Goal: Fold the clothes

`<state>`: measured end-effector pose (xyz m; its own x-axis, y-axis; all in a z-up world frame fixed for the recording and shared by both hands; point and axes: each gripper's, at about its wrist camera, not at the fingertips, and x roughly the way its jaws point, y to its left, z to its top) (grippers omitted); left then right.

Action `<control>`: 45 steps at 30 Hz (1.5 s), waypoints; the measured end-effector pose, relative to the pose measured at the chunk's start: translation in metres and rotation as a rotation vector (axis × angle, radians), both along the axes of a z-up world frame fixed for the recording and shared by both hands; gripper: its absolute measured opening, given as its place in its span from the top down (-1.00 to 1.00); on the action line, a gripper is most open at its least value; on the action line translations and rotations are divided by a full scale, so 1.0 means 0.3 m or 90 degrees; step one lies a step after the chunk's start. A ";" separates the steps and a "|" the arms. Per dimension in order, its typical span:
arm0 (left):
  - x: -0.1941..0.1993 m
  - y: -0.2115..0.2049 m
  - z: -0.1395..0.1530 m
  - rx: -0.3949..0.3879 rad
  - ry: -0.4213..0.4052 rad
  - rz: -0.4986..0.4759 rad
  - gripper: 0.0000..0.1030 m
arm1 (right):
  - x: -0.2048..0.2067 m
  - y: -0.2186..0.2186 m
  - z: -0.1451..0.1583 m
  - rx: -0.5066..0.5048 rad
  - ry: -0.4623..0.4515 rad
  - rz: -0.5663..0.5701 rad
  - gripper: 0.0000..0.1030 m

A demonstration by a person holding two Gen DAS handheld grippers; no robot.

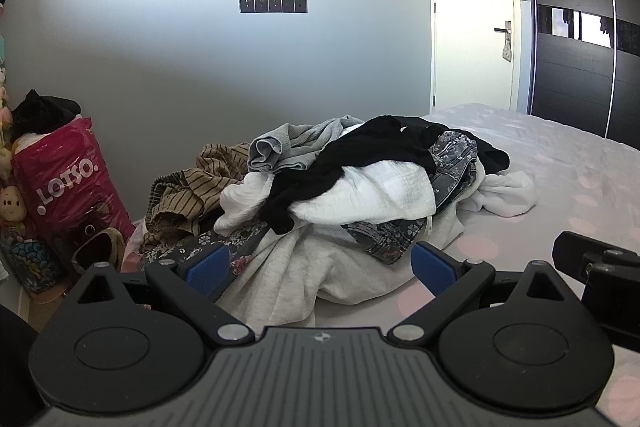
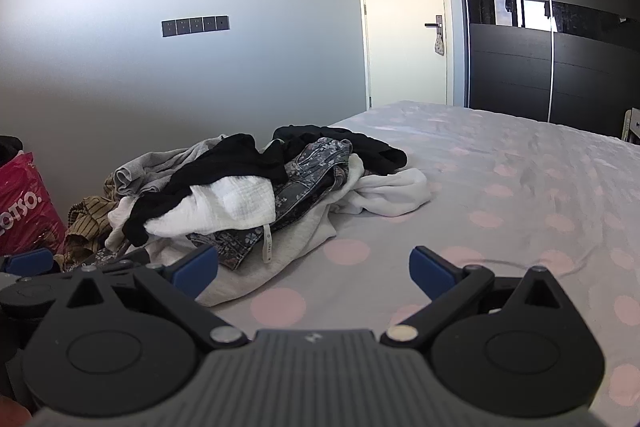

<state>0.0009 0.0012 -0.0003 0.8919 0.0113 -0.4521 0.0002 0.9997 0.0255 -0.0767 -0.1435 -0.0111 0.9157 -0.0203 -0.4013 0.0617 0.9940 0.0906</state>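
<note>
A pile of unfolded clothes (image 1: 352, 179) lies on the bed's left side: a black garment (image 1: 360, 151) on top, a white textured one (image 1: 380, 191), a grey floral one (image 1: 456, 163), a grey top (image 1: 288, 143), a brown striped one (image 1: 200, 183) and a light grey sweatshirt (image 1: 320, 271) underneath. My left gripper (image 1: 320, 269) is open and empty, just in front of the pile. My right gripper (image 2: 314, 269) is open and empty, over the bedsheet to the right of the pile (image 2: 248, 191). The left gripper's blue pad (image 2: 30, 259) shows in the right wrist view.
The bed (image 2: 500, 195) has a grey sheet with pink dots. A pink LOTSO bag (image 1: 72, 187) and soft toys (image 1: 12, 205) stand left of the bed. A cream door (image 1: 472, 11) and a dark wardrobe (image 1: 580, 19) are at the back.
</note>
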 end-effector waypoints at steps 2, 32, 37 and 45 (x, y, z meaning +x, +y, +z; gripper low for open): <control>0.005 0.005 -0.004 -0.008 0.010 -0.003 -0.93 | 0.001 0.002 -0.002 -0.007 -0.001 0.000 -0.99; -0.008 0.016 -0.011 -0.007 0.017 0.010 -0.93 | -0.010 0.006 -0.003 -0.012 0.006 -0.004 -0.99; -0.007 0.015 -0.010 -0.006 0.019 0.013 -0.93 | -0.009 0.006 -0.004 -0.011 0.005 -0.004 -0.99; -0.005 0.015 -0.011 -0.005 0.023 0.018 -0.93 | -0.011 0.007 -0.008 -0.010 0.005 -0.005 -0.99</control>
